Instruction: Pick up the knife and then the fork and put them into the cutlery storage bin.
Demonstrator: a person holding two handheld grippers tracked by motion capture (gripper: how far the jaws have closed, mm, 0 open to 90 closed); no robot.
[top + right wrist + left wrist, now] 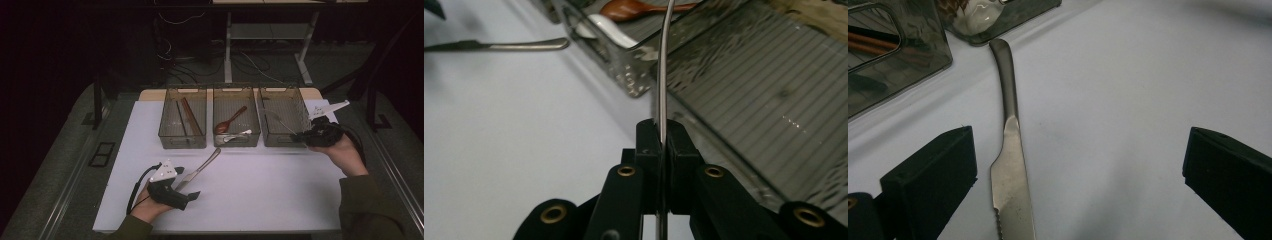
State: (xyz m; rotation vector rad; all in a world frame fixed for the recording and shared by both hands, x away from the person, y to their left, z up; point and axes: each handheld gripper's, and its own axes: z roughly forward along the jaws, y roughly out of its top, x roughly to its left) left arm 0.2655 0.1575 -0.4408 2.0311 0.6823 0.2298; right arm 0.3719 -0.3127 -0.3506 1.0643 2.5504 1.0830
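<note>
A metal table knife (200,167) lies on the white table, handle toward the bins. My left gripper (187,183) rests low at the near left, open. In the left gripper view its jaws stand wide apart (1079,145), and the knife's serrated blade (1010,170) lies between them, closer to the left jaw and untouched. My right gripper (301,136) is raised at the front right corner of the right bin (280,141). It is shut on a thin metal utensil (663,75), whose handle is pinched between the pads (663,131). The utensil's far end reaches over that bin, too blurred to name.
Three clear bins stand in a row at the back. The left bin (182,142) holds brown chopsticks (190,117). The middle bin (237,143) holds a wooden spoon (231,120) and a white spoon (239,135). The table drops off at its near edge, just behind both hands.
</note>
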